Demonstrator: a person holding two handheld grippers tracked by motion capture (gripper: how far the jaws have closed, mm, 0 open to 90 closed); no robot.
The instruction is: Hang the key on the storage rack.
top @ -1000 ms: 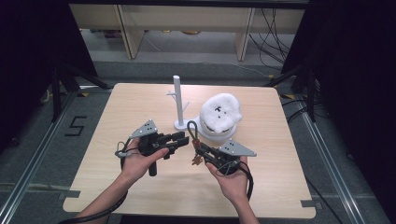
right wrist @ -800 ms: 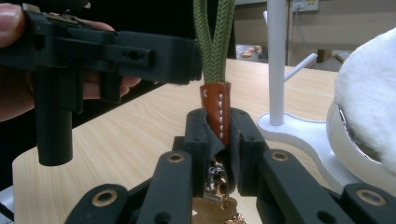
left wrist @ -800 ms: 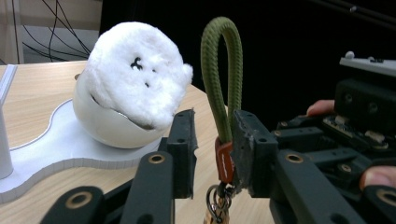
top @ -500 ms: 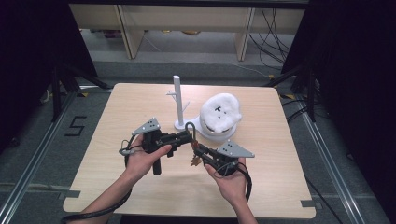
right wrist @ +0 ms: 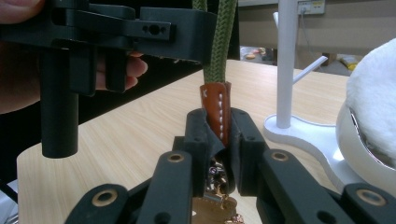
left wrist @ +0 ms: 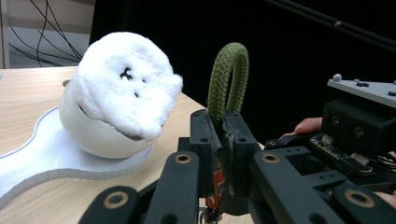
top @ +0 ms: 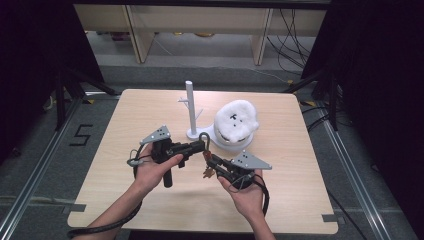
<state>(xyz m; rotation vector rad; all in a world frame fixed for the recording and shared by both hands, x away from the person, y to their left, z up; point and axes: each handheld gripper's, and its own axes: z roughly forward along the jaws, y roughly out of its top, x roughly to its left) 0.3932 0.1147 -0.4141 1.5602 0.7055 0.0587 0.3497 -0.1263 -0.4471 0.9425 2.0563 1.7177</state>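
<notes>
Keychain (top: 206, 161) hangs above the tabletop (top: 150, 200) towards its near edge, shared between both hands. The right gripper (right wrist: 218, 135) jaws are clamped on its brown leather tab, steadying it, while the left gripper (left wrist: 219, 154) jaws have just closed on the green rope loop (left wrist: 227, 74), probably to carry it to the white stand (top: 190, 111).
</notes>
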